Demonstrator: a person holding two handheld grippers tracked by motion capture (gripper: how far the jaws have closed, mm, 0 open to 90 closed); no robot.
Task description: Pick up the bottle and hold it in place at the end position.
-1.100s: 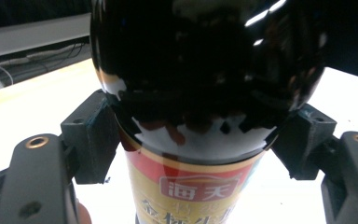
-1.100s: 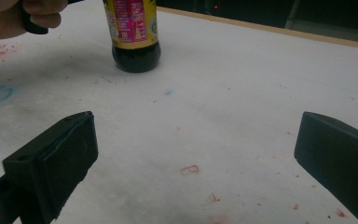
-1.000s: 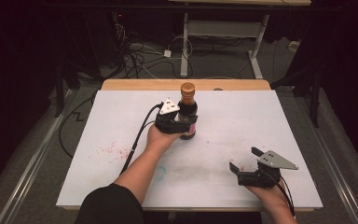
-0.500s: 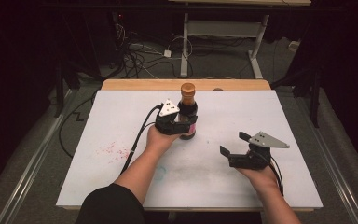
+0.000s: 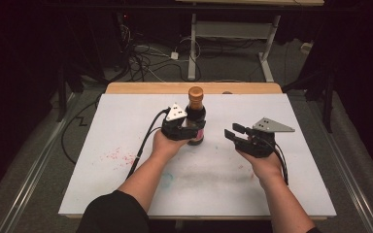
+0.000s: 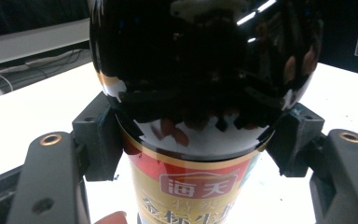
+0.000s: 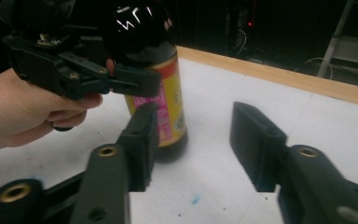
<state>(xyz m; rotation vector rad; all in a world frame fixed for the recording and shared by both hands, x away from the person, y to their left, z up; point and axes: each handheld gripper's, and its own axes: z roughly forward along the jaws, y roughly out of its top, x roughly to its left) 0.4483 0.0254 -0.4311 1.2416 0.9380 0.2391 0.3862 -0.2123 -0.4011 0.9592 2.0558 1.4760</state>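
Observation:
A dark glass sauce bottle point(image 5: 195, 116) with a brown cap and a red-and-gold label stands upright on the white table point(image 5: 126, 121) near the far middle. My left gripper point(image 5: 187, 130) is shut on the bottle's body; both jaws press its sides around the bottle point(image 6: 191, 116) in the left gripper view. My right gripper point(image 5: 236, 133) hovers open to the right of the bottle, jaws pointing at it with nothing between them. The right gripper view has the bottle point(image 7: 156, 79) just beyond my right gripper point(image 7: 193, 140), with the left gripper point(image 7: 135, 81) clamped on it.
The table carries faint red specks point(image 5: 114, 155) at the left and a blue-green smudge point(image 5: 167, 178) near the front middle. A wooden strip point(image 5: 194, 88) runs along its far edge. Cables and a metal frame point(image 5: 194, 43) lie on the dark floor beyond.
My right gripper has moved from the near right corner forward and left, toward the bottle. The left gripper and bottle have stayed put.

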